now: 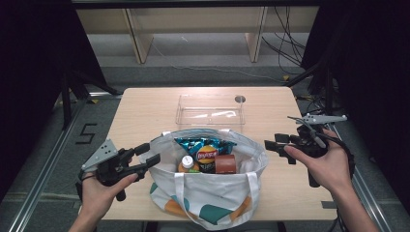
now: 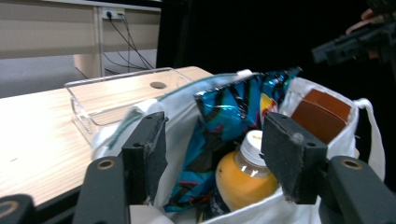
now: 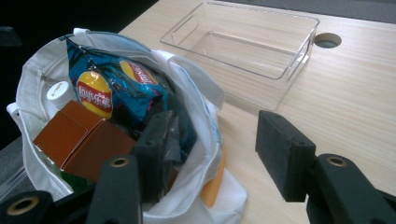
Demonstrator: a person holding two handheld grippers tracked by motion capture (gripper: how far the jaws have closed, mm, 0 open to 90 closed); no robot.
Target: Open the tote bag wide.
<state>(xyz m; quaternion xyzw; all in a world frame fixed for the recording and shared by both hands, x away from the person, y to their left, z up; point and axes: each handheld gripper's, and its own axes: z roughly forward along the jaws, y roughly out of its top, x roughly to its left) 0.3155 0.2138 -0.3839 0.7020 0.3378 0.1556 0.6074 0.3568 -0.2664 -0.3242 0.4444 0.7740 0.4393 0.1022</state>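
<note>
Beside the soft canvas tote bag (image 1: 208, 188) holding a crinkly chip bag (image 1: 205, 147), both grippers (image 1: 146, 157) (image 1: 273, 143) gape empty.

The tote bag (image 1: 212, 198) is matt off-white cloth, printed with teal and orange patches. Inside it sit a glossy, crinkled foil crisp packet (image 3: 116, 88), a matt brown cardboard box (image 3: 79, 137) and a smooth plastic juice bottle (image 2: 245, 179) (white cap). The bin (image 1: 210, 112) is clear, shiny plastic; the table (image 1: 145, 111) is pale, matt wood-grain.
</note>
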